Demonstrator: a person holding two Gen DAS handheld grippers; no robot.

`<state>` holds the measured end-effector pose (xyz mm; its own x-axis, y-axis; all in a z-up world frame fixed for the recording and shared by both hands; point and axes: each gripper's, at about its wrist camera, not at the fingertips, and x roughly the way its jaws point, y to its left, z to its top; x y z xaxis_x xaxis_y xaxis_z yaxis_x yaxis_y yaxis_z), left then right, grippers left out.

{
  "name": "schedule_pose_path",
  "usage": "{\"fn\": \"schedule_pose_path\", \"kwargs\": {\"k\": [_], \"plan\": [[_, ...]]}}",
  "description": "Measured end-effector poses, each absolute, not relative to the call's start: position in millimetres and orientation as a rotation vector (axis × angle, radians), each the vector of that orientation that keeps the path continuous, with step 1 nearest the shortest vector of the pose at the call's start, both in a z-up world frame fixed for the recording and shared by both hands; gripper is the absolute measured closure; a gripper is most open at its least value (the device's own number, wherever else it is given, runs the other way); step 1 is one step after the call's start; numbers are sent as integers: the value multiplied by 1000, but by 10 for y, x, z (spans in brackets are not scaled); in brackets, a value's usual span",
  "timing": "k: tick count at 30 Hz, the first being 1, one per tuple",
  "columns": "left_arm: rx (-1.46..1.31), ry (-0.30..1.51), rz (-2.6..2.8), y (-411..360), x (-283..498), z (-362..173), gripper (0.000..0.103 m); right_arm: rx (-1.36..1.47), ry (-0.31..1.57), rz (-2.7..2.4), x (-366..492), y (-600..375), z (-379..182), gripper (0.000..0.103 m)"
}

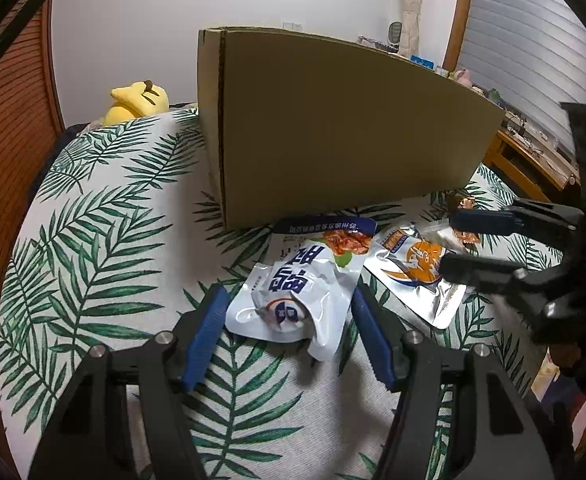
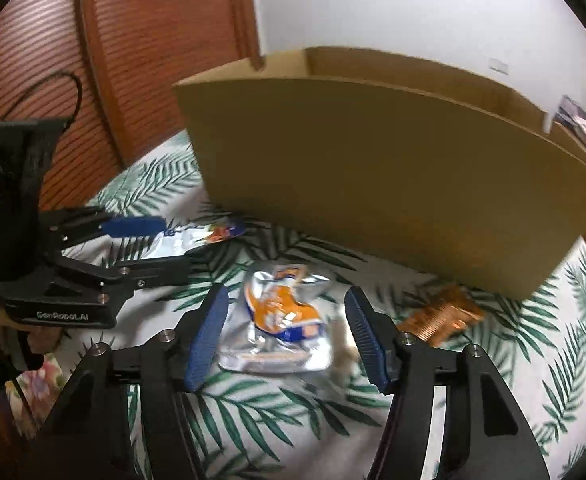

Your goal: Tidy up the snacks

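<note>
On a bedspread point(image 1: 93, 240) printed with green palm leaves, my two grippers sit side by side in front of a tall cardboard box point(image 1: 333, 128). My left gripper point(image 1: 289, 316) points down at a white and blue snack pouch point(image 1: 305, 288) that lies crumpled on the cloth just short of the box. Its blue pads stand on either side of the near end of the pouch, very close to its edges; the left pad point(image 1: 209, 336) seems to touch the foil, though I cannot say for sure that either pad presses it.

To the right of that pouch lies a silver and orange snack pouch point(image 2: 281, 320), near it but apart. My right gripper point(image 2: 287, 336) is over this one, with a blue pad on each side and a clear gap between pads and foil, so the jaws are spread around it and not gripping. The right wrist view is blurred, so small print and edges there are hard to read. From the left wrist view the right gripper point(image 1: 453, 244) comes in from the right edge, its fingers one above the other over the silver pouch.

A small orange wrapper point(image 2: 441, 320) lies on the cloth to the right of the silver pouch, close to the foot of the box. The box is open at the top and I cannot see what it holds. A yellow plush toy point(image 1: 141, 100) rests on the far left of the bed, behind the box's corner. A hand point(image 2: 21, 332) holds the left gripper's handle at the left edge of the right wrist view.
</note>
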<state>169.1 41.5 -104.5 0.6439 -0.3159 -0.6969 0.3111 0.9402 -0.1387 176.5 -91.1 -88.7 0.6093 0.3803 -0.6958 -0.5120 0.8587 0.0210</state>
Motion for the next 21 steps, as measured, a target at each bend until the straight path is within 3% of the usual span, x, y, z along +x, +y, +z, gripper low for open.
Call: {"fn": "schedule_pose_path", "kwargs": {"k": [17, 19, 21], "plan": [[-23, 790, -349, 432, 1674, -1032, 39, -307, 851, 521, 1936, -692, -1126, 40], [-14, 786, -349, 429, 1668, -1031, 39, -306, 845, 524, 1919, -720, -1118, 46], [-4, 781, -352, 414, 1652, -1025, 39, -299, 839, 515, 1893, -760, -1104, 62]]}}
